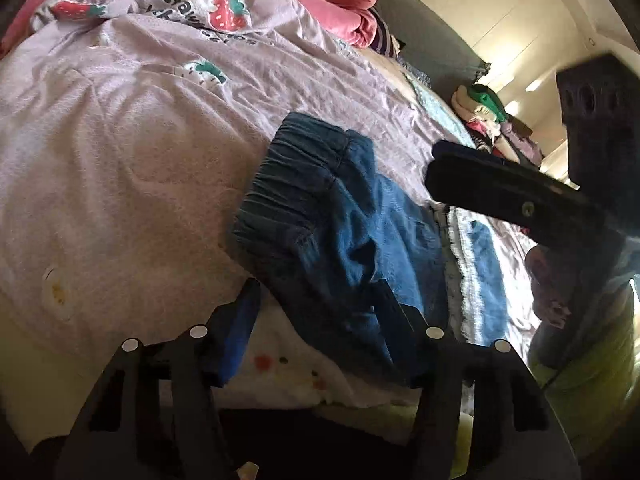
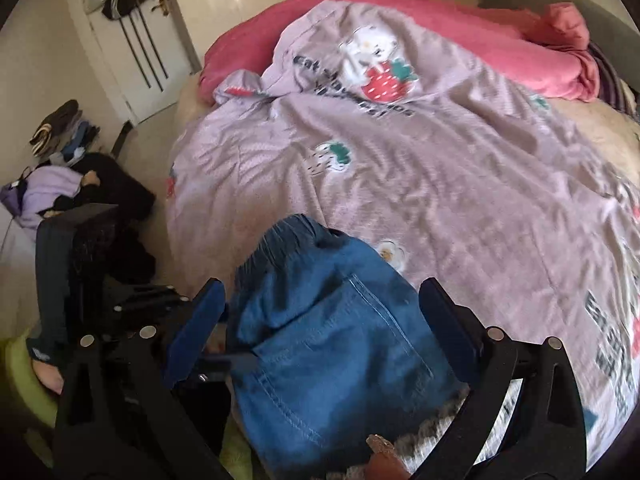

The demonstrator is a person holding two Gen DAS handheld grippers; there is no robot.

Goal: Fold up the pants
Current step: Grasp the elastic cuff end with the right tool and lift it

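Observation:
Small blue denim pants [image 1: 340,220] with an elastic waistband lie folded on the lilac strawberry-print bed cover [image 1: 132,152]. My left gripper [image 1: 316,312] is open, its fingers spread just below the pants' near edge, not holding cloth. My right gripper shows in the left wrist view [image 1: 452,164] at the right, above the pants' frayed leg ends. In the right wrist view the pants [image 2: 332,340] fill the space between the wide-open fingers of my right gripper [image 2: 324,312], back pocket up. The left gripper [image 2: 132,320] shows at the lower left.
A pink blanket [image 2: 460,36] lies bunched at the bed's far side. A pile of clothes [image 1: 500,128] sits by the headboard. Clothes and bags [image 2: 68,184] lie on the floor left of the bed. A white door [image 2: 132,40] stands behind.

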